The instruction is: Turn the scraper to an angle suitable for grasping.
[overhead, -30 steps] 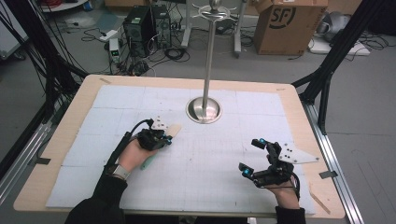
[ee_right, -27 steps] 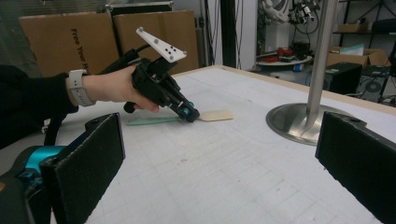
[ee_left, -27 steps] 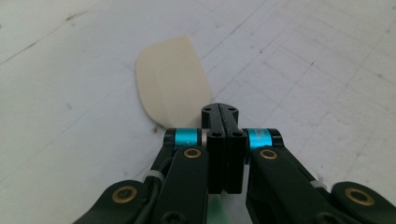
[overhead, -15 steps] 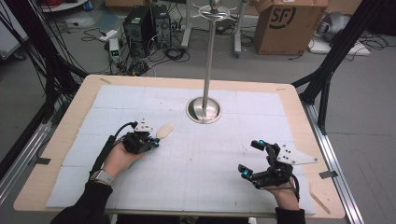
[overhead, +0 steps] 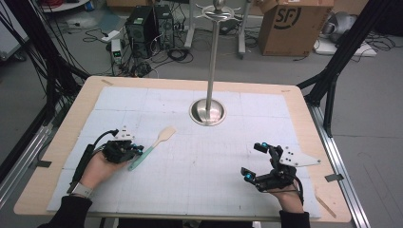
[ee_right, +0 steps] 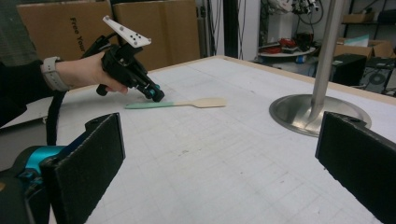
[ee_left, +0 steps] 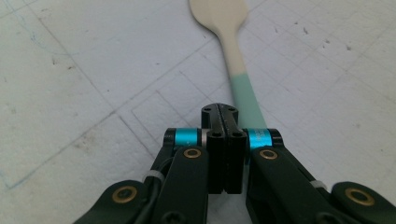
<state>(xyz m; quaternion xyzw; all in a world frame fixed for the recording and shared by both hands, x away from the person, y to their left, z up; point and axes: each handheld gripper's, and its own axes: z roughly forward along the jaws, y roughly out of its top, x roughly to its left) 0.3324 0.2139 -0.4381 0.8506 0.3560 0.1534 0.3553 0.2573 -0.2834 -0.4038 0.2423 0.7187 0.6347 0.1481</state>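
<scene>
A spatula (overhead: 154,145) with a cream blade and a pale green handle lies flat on the white mat at the left. My left gripper (overhead: 138,149) is shut, its jaws pressed together with nothing between them. In the left gripper view the spatula (ee_left: 229,42) runs away from the left gripper (ee_left: 219,112), its green handle passing just right of the closed tips. The right gripper view shows the left gripper (ee_right: 156,96) tilted down, tips at the handle of the spatula (ee_right: 187,103). My right gripper (overhead: 254,161) rests open at the front right, and its own view shows the right gripper (ee_right: 224,158) holding nothing.
A metal stand (overhead: 207,113) with a round base and a tall pole rises from the back middle of the mat (overhead: 199,156); its base (ee_right: 317,112) is in the right gripper view too. Cardboard boxes (overhead: 290,23), cables and dark frame posts surround the wooden table (overhead: 62,142).
My left hand has drawn its gripper leftward and toward the front, uncovering the spatula, whose blade now lies clear of the gripper. The right gripper has stayed put.
</scene>
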